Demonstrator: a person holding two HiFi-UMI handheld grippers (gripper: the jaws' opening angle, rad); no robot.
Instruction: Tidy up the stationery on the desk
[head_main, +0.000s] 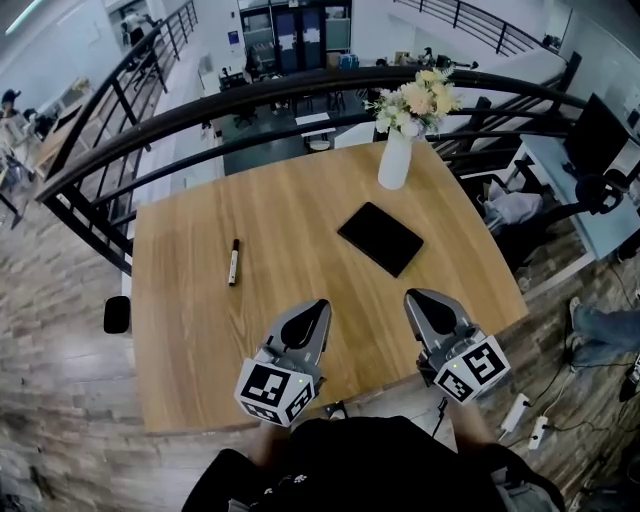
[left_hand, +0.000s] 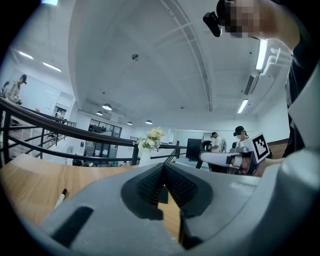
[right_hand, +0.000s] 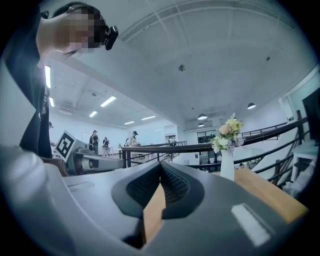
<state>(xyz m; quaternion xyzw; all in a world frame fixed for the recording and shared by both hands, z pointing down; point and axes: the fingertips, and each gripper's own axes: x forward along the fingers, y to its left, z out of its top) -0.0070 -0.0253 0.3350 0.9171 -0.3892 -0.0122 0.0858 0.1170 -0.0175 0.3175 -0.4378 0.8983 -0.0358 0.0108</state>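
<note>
Wooden desk in front of me carried three things: marker lying left of centre, flat black notebook right of centre, well apart, white flower vase upright near far edge.

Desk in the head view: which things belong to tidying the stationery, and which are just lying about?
Part of the job: pen; black notebook.
Just lying about: vase of flowers on the desk; power strip on the floor.

L gripper & R gripper: jaws together, level, empty.
</note>
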